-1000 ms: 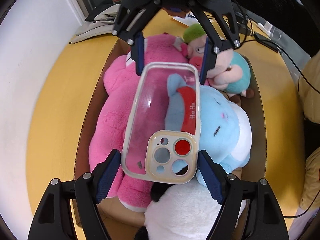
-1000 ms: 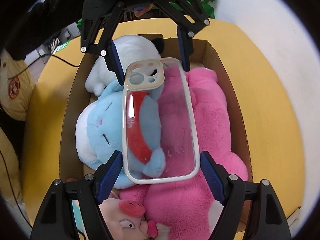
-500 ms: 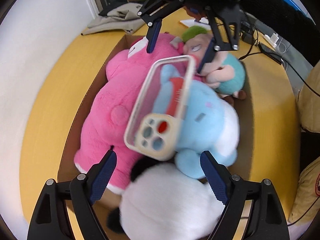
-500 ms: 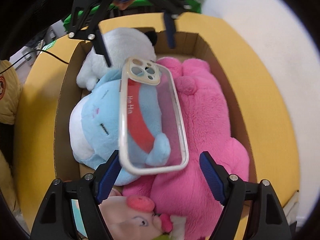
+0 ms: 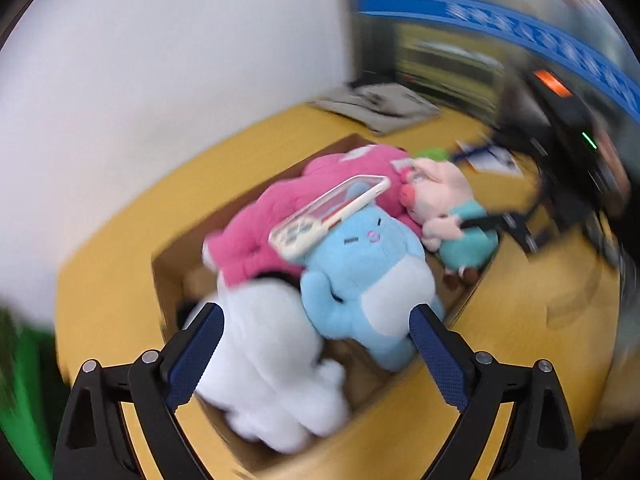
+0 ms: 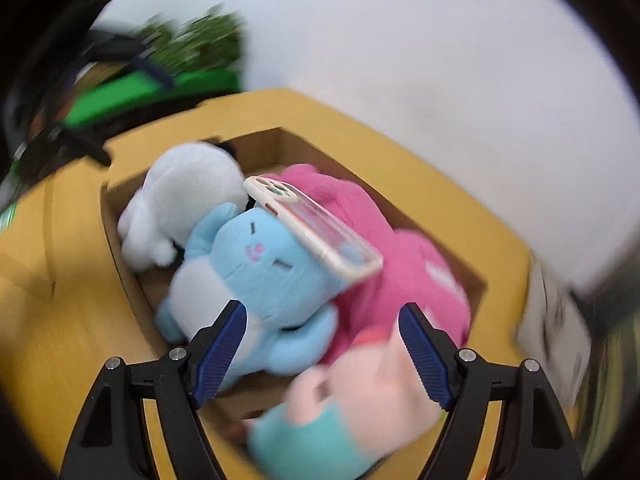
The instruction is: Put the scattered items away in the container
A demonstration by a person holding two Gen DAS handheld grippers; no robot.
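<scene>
A clear phone case (image 5: 332, 212) (image 6: 316, 232) with a cream rim lies loose, tilted across the pink plush (image 5: 260, 240) (image 6: 400, 260) and the blue plush (image 5: 360, 272) (image 6: 256, 272). Both sit in the cardboard box (image 5: 172, 276) (image 6: 280, 132) with a white plush (image 5: 260, 340) (image 6: 180, 192) and a pig plush (image 5: 444, 204) (image 6: 360, 392). My left gripper (image 5: 316, 320) hangs above the box's near end, its jaws opening with nothing between them. My right gripper (image 6: 322, 312) stands open over the opposite end, gripping nothing.
The box rests on a yellow table (image 5: 120, 240) (image 6: 60, 320) against a white wall. A folded grey cloth (image 5: 380, 108) lies behind the box. Dark cables and devices (image 5: 560, 140) crowd one side, and a green plant (image 6: 192, 40) stands at the other.
Both grippers have drawn back from the phone case and rolled, so the case now rests on the plush toys, farther off. The left jaws stand wider than before.
</scene>
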